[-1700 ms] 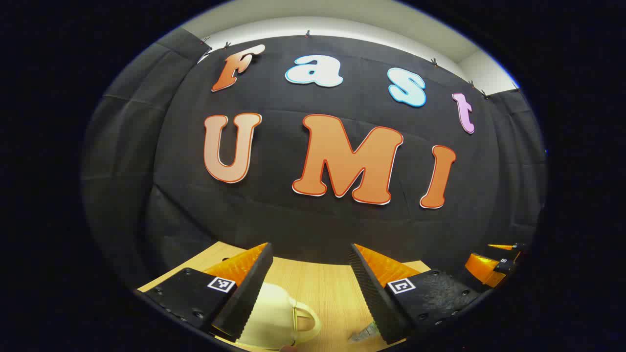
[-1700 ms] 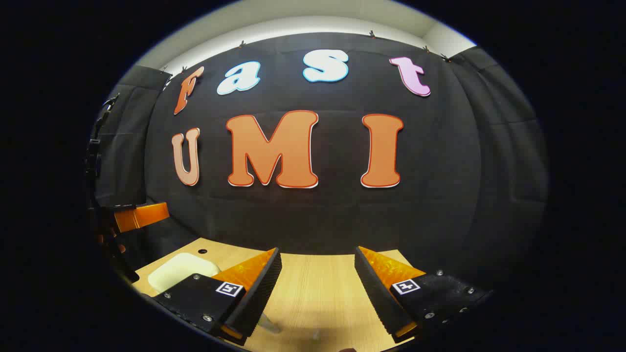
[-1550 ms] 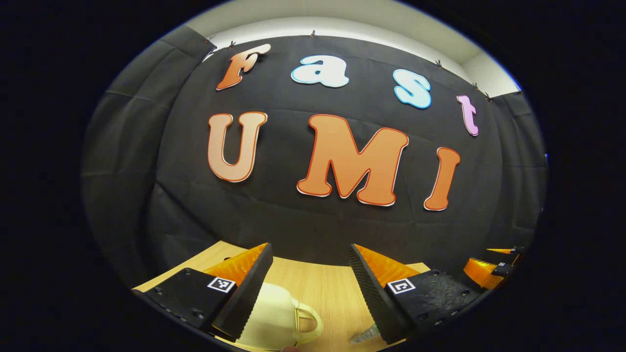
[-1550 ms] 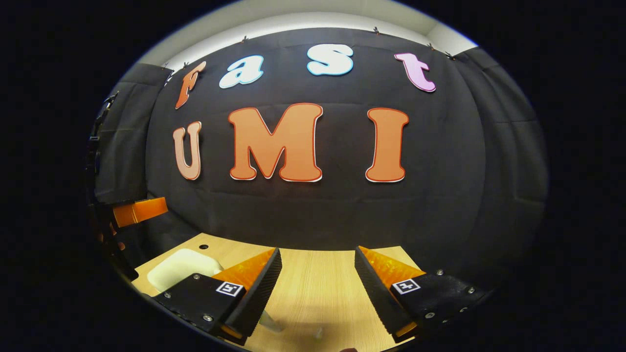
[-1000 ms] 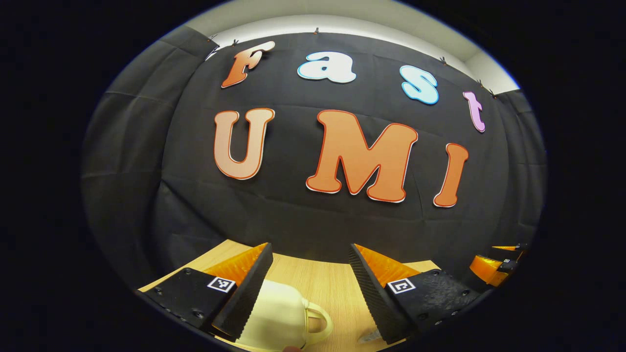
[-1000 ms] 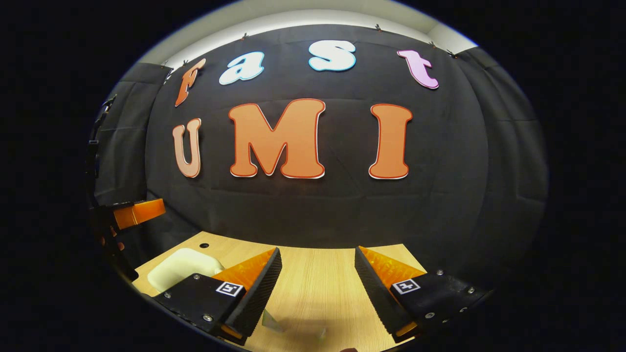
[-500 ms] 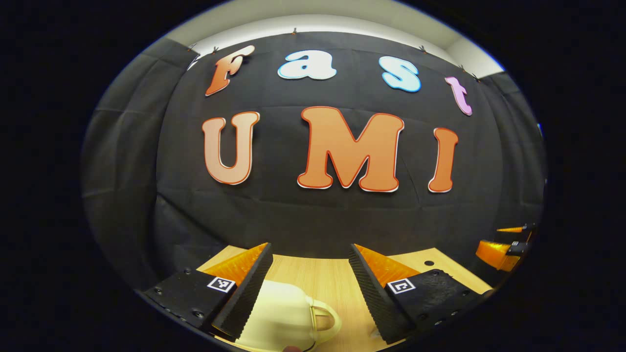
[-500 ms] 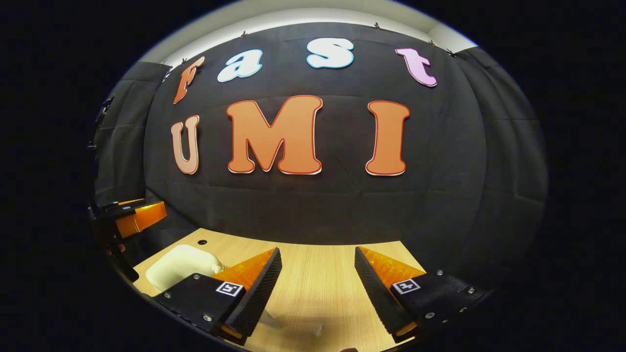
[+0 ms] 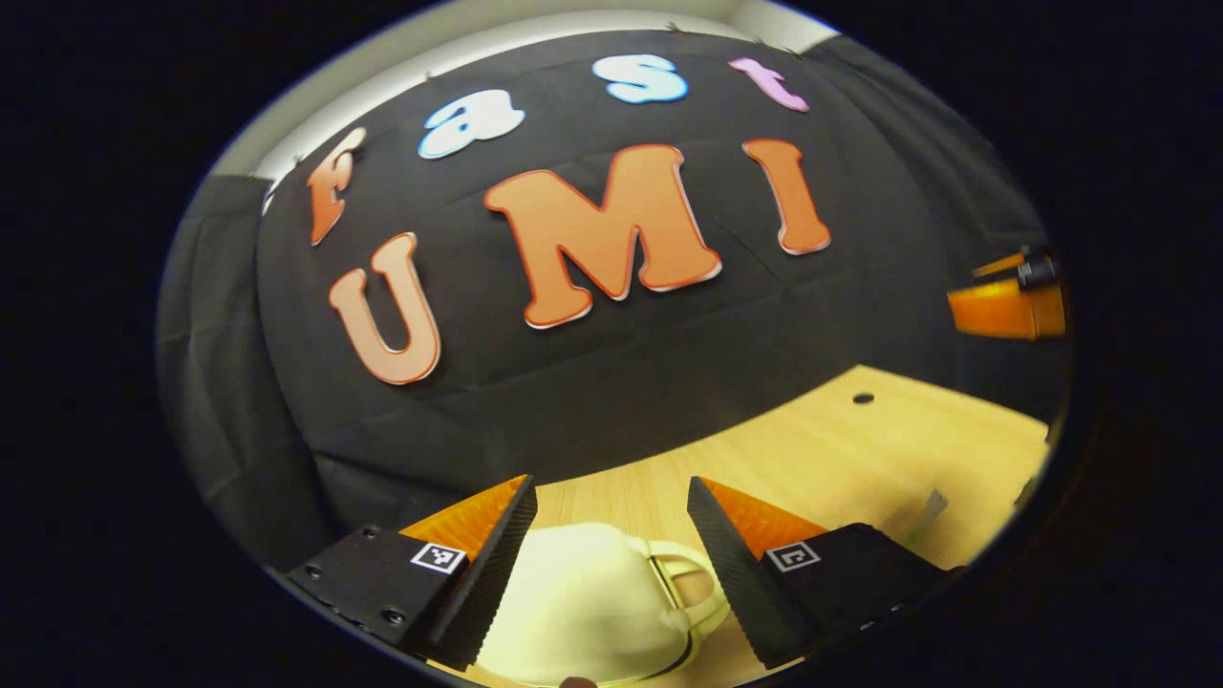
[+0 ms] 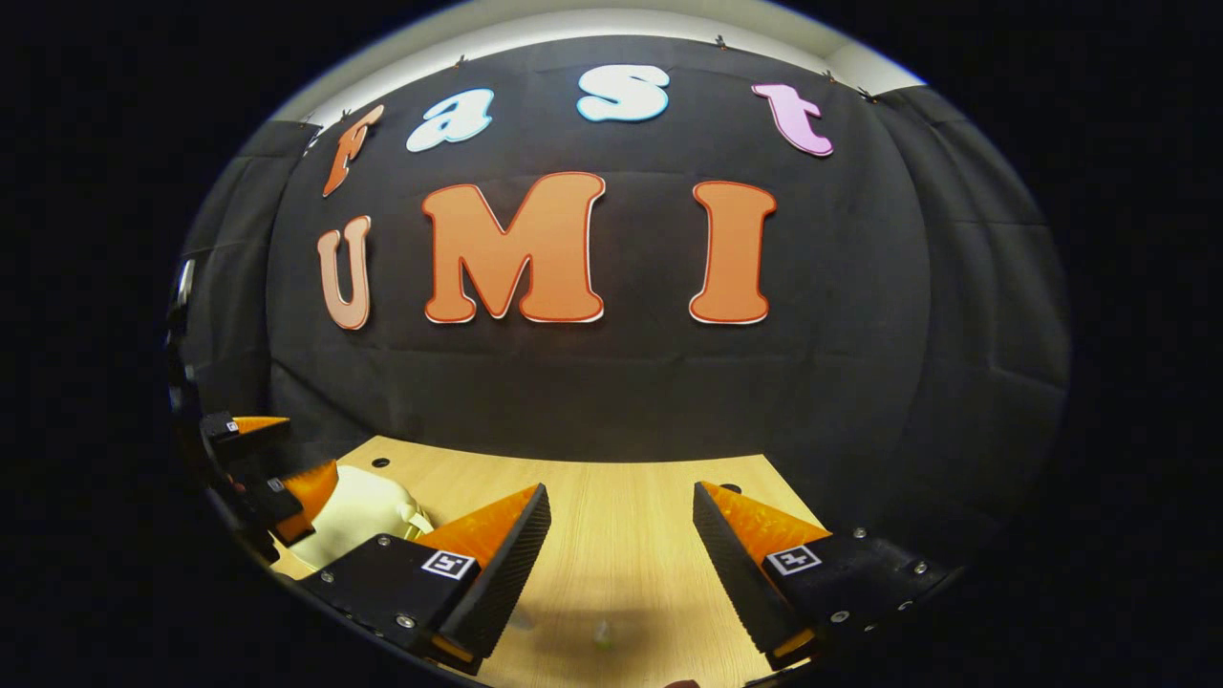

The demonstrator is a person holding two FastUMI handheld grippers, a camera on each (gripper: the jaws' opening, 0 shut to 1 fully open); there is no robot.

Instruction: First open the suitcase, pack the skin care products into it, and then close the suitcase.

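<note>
In the left gripper view, the cream suitcase [image 9: 592, 612] lies on the wooden surface [image 9: 822, 449], closed, its handle toward the right. The left gripper [image 9: 607, 573] hovers with its jaws apart, the case low between them, nearer the left one. In the right gripper view, the right gripper [image 10: 619, 564] hangs over bare wood, jaws apart, the suitcase [image 10: 358, 516] at its far left.

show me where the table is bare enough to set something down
Bare wood runs ahead of the right tool, out to the booth wall. Another bare patch lies right of the left tool, near the table hole. It is crowded around the cream suitcase at the left tool.
</note>
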